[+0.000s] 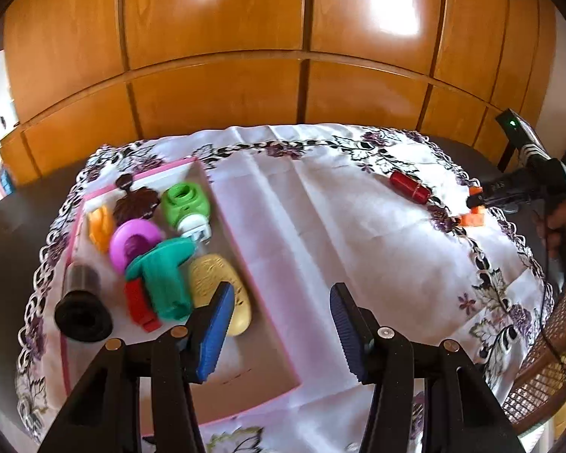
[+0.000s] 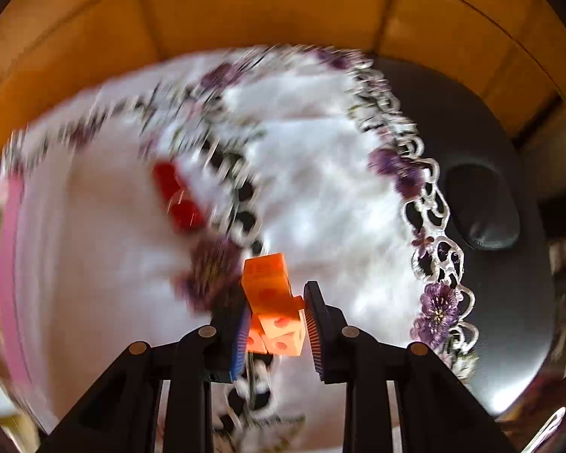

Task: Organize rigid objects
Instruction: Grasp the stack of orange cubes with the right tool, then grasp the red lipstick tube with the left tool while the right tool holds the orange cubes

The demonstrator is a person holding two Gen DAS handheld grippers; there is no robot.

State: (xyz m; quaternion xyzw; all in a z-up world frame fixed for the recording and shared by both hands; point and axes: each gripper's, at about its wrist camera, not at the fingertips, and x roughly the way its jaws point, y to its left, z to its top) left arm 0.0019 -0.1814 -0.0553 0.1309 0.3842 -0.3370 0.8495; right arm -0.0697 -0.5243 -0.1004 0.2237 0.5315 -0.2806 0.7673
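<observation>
On the desk (image 1: 15,234), a dark round top covered by a white cloth (image 1: 320,234) with a purple flower border, a shallow pink-edged box (image 1: 245,249) is seen at the left. Inside it are crowded a green-and-white piece (image 1: 186,207), a magenta ring (image 1: 132,243), a teal piece (image 1: 166,279), a red piece (image 1: 139,307), a yellow oval (image 1: 211,283), an orange piece (image 1: 101,228) and a dark brown leaf-shaped piece (image 1: 136,204); several overlap, so their full shapes cannot be made out. A black cylinder (image 1: 82,302) lies at the box's left edge; whether it is inside cannot be told. The near corner of the box is cut off by the left tongs (image 1: 281,328), whose blue pads are spread wide with nothing between them, above the box's right wall.

The right-wrist view is heavily blurred, and only the orange block piece (image 2: 273,302) close to the lens is sharp. It is clamped by the right tongs (image 2: 277,326), both pads pressed against its sides, over the cloth's flowered border. Whether it rests on the cloth or is lifted cannot be told. In the left-wrist view the right tongs (image 1: 475,202) appear at the far right edge, partly cut off. A red cylinder (image 1: 411,187) lies loose on the cloth near them, well apart from the box.
</observation>
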